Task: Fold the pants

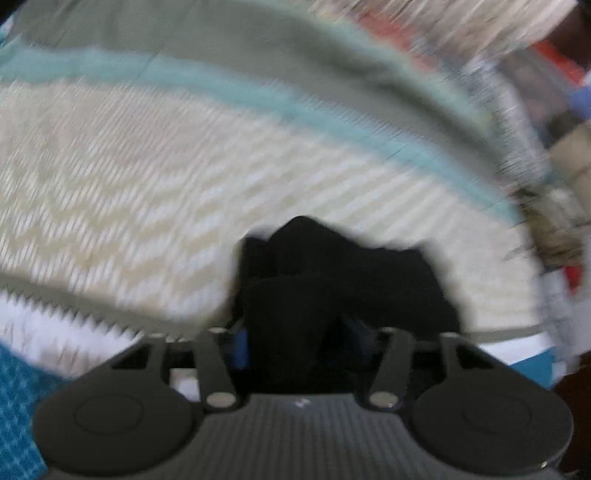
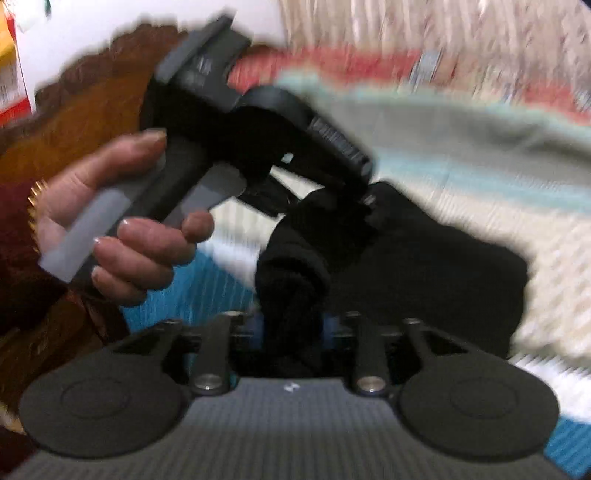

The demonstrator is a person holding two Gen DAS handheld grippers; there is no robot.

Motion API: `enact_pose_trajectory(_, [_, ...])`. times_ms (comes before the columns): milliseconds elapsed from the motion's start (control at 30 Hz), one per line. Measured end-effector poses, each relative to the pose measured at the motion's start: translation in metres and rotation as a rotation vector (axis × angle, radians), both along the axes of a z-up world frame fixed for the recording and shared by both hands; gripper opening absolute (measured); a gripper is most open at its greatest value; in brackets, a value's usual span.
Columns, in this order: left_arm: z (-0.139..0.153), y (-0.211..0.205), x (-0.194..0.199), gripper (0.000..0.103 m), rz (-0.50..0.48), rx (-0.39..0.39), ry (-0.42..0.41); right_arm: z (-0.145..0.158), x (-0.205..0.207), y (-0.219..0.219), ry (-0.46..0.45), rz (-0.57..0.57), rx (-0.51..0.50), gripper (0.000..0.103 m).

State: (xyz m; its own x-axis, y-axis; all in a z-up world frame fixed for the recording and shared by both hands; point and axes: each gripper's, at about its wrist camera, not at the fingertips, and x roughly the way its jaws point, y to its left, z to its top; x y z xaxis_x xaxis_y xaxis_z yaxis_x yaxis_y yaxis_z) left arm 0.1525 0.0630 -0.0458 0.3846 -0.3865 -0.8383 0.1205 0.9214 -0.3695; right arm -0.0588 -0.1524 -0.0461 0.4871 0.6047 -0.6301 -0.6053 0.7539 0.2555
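Observation:
The black pants (image 1: 332, 280) lie bunched on a cream patterned bedspread (image 1: 129, 166). My left gripper (image 1: 299, 332) hangs low over them, its jaws apart, with a fold of the black cloth between the blue pads (image 1: 241, 347). In the right wrist view the pants (image 2: 443, 266) spread to the right as a flat dark patch, with a rolled bunch near the middle. My right gripper (image 2: 293, 325) stands open around that bunch. A hand (image 2: 122, 251) holds the left gripper (image 2: 332, 206), which points down onto the pants from the upper left. Both views are blurred.
The bedspread has a teal stripe (image 1: 221, 88) and a grey band (image 1: 184, 33). Blue checked cloth (image 1: 18, 406) lies at the near edge. A carved brown wooden board (image 2: 92, 107) stands at the left. Blurred clutter (image 1: 546, 74) fills the far right.

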Motion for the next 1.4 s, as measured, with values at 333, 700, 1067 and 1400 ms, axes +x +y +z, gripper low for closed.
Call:
enact_pose_trajectory(333, [0.031,0.042,-0.038,0.089,0.095,-0.068,-0.145,0.035,-0.017,-0.087,0.009,-0.136,0.312,0.064])
enact_pose_trajectory(700, [0.008,0.003,-0.088,0.080,-0.079,0.180,-0.214,-0.006,-0.025,-0.102,0.178,-0.264,0.263,0.029])
enact_pose_trajectory(1067, [-0.033,0.016,-0.095,0.103,-0.022,0.219,-0.200,-0.018,-0.035,-0.097,0.241,-0.263,0.284,0.029])
enact_pose_trajectory(1400, [-0.017,0.009,-0.099,0.103,0.003,0.259,-0.196,0.005,-0.050,-0.119,0.122,-0.356,0.345,0.038])
